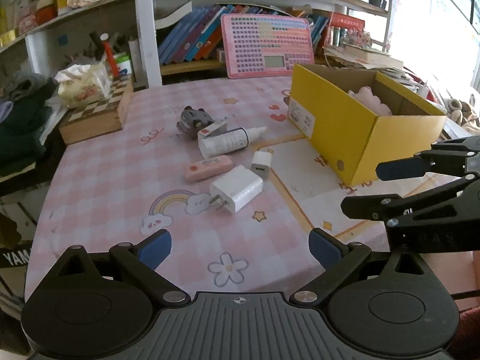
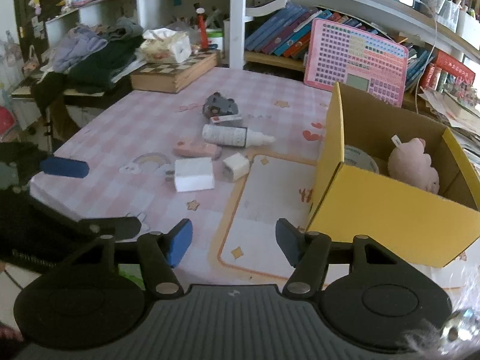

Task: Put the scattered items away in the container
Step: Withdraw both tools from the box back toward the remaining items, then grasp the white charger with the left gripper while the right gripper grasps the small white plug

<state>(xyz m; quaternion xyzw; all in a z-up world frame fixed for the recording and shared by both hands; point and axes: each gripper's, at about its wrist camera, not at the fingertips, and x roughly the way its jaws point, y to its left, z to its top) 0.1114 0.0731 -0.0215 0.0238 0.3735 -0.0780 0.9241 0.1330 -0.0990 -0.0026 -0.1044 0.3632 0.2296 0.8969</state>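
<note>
Left wrist view: left tongs gape wide, empty, above the worktop; large charger mid-worktop, yellow box toward its right edge.

Right wrist view: right tongs part-open, empty; pink plush inside the box.

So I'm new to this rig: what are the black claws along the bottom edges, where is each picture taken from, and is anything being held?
Each picture comes from a camera on a hand-held two-finger gripper, looking along its fingers. The left gripper and the right gripper are both open and empty. On the pink checked tablecloth lie a large white charger, a small white charger, a pink case, a white bottle on its side and a grey toy. The yellow box already holds a pink plush and a roll of tape.
</note>
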